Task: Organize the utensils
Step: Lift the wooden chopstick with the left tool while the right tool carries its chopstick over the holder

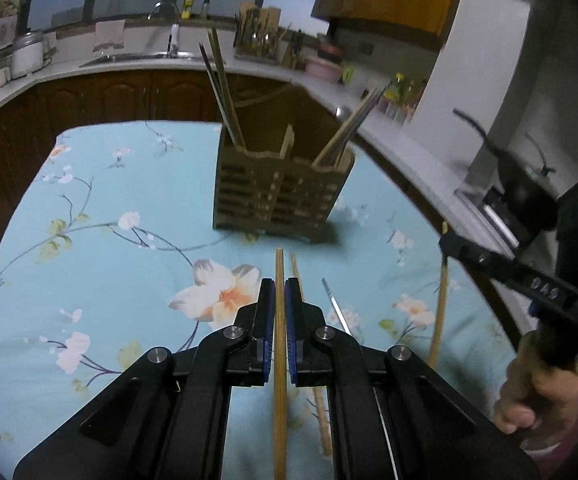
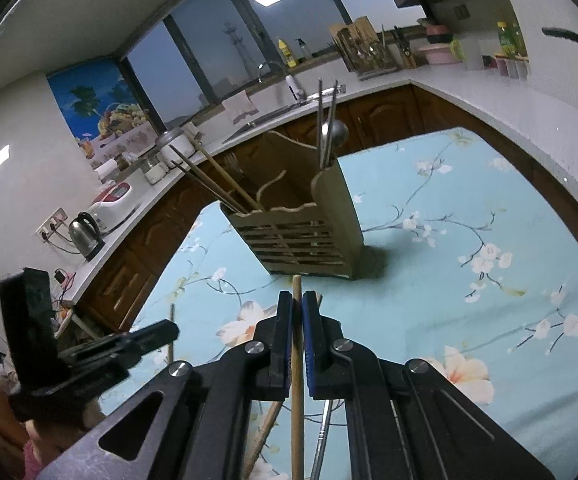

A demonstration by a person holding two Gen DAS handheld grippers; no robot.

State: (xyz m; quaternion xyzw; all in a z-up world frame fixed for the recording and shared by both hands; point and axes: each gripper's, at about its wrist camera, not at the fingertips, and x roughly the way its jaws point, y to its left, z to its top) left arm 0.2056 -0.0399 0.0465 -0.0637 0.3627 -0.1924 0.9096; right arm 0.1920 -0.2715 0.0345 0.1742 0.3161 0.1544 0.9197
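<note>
floral teal tablecloth [image 1: 101,184] underfoot, dark kitchen counters curving round behind, and both grippers are loaded.

left gripper [image 1: 280,292]: blue pads pinched in on a wooden chopstick [image 1: 279,360], which runs straight down the gap, tip poking just past the fingertips towards the holder. right gripper [image 2: 297,306]: same story, jaws closed on a second wooden chopstick [image 2: 297,392], tip sticking out ahead. from the left camera you can see that right tool off to the side with its stick hanging below it.

out from the jaws, on the cloth just beside the left fingers, lie another wooden stick [image 1: 296,276] and a thin metal chopstick [image 1: 335,304], both loose. beyond them stands the slatted wooden utensil holder [image 1: 281,192], upright, with a divider: a pair of chopsticks leaning in its left compartment [image 1: 225,92], more leaning out of the right one [image 1: 349,128]. from the right camera, metal ones and what looks like a spoon stand in the far section [image 2: 327,124].

handling, as i read it: these sticks are light, stiff and smooth, so a pinch can let them swivel or slide. wood should grip better on the pads than the metal one, which looks slick and thin. best hold looks to be around mid-length to the thicker end, leaving the tip free to steer into a compartment. the holder seems light too; a knock from a stick could tip or shove it.
</note>
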